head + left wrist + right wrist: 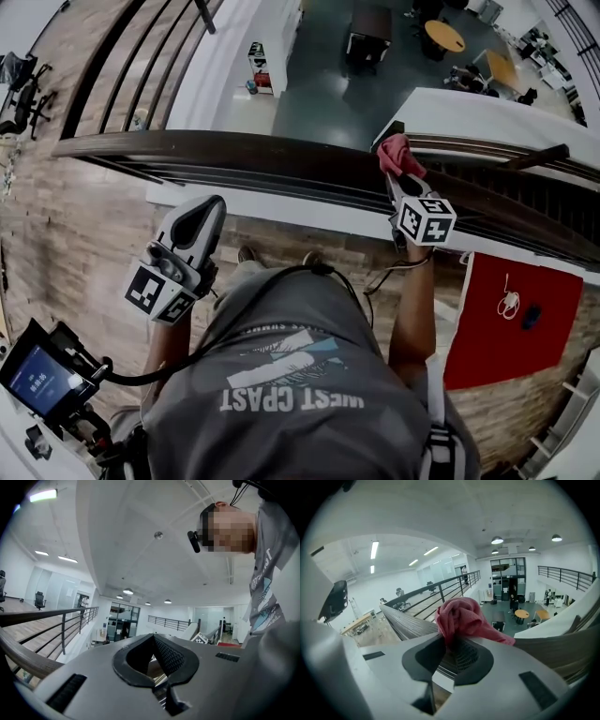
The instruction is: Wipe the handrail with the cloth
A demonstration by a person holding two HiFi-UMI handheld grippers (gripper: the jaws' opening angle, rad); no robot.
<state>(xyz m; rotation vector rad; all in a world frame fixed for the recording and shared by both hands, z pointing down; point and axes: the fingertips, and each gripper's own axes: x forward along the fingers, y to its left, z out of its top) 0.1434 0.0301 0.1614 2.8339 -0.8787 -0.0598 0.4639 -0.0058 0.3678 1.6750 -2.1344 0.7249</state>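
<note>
right gripper [397,167] pinches cloth [397,153] on handrail [234,150] (wooden).

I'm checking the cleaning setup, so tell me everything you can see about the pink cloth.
The cloth is pinkish red with a soft, textured weave, crumpled into a loose bunch rather than spread flat. The right gripper is shut on its lower part, so the bulk bulges out past the jaw tips, with one flap trailing to the side. In the head view it sits on top of the dark, wood-grained handrail and appears to touch it. Nothing else touches it.
</note>
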